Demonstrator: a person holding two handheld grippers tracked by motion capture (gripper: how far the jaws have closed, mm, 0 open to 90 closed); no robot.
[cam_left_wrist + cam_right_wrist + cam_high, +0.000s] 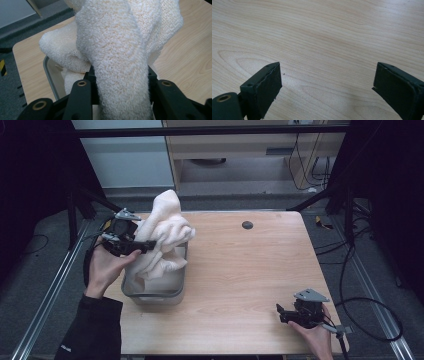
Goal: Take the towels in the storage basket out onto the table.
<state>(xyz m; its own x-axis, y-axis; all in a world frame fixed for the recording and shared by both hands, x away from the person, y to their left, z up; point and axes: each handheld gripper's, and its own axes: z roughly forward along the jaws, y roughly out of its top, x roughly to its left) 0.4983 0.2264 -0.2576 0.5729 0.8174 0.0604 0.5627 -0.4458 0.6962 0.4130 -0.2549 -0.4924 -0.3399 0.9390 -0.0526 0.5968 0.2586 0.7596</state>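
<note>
Overhead, left gripper (145, 246) fingers pinching cream towel (162, 237) above grey bin (153, 295); dragging folds may tip bin. Right gripper (281, 313) fingers spread, empty, well right of bin.

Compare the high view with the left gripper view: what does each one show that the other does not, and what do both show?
The high view alone shows the person's left hand, the right tongs standing open low over the table's near right corner, a small dark round disc and the grey floor.

The left gripper view alone shows, close up, the looped pile of the cream terry towel pinched between the left tongs.

Both show that towel hanging partly in the grey rectangular plastic tub on the light wooden table.
</note>
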